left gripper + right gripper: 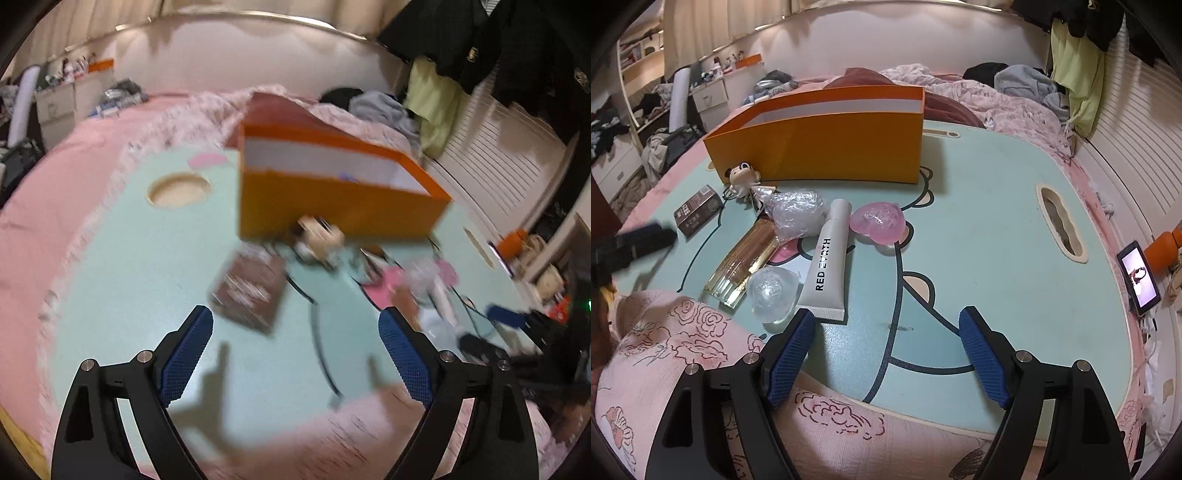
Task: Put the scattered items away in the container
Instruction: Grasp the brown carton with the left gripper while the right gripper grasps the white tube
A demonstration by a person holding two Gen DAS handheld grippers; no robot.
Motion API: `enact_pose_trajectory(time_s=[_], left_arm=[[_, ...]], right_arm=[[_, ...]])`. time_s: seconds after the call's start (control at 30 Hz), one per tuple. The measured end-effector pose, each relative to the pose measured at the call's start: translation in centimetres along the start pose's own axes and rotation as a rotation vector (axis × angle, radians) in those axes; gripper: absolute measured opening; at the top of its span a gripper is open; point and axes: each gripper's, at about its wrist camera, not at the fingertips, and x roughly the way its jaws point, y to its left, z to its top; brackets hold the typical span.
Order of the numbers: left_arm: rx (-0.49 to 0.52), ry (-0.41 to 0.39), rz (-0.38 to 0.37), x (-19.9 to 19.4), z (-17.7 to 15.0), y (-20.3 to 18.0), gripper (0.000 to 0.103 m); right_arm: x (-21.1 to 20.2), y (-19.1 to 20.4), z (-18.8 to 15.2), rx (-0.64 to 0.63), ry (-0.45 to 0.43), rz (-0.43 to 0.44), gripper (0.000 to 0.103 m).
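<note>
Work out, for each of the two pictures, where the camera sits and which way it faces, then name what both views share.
Left wrist: rides the open left gripper, facing down across the mint-green lap table toward the orange cardboard box; blurred; only its own fingers show.
Right wrist: rides the open right gripper, facing down at the white squeeze tube and pink heart-shaped case; a floral pink sleeve shows.
Shared: the box, table and small brown carton.

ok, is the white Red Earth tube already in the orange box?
No, the white tube lies on the mint tabletop in front of the orange box, between the perfume bottle and the pink heart case.
</note>
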Motion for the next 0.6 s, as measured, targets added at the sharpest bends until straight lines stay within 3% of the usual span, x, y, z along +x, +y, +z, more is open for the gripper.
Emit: enact_pose_trajectory(time_s=[0.1, 0.3, 0.47, 0.6], left_arm=[[0.029, 0.031, 0.015, 1.8, 0.9, 0.6, 0.083], [0.123, 0.094, 0.052, 4.4, 0.9, -0.3, 0.042], [0.115, 0.065, 0.051, 3.7, 0.5, 0.0, 0.042], [0.096, -0.012, 0.067, 1.4, -0.1, 0.1, 0.042]], right_arm=[[0.0, 0.0, 0.0, 0.001, 0.0, 0.001, 0.08], [0.0, 0.0, 0.0, 0.001, 0.0, 0.002, 0.08], [-0.2, -0.2, 0.0, 0.016, -0.008, 0.016, 0.08], [-1.7, -0.6, 0.3, 0.041, -0.084, 0.061, 0.08]])
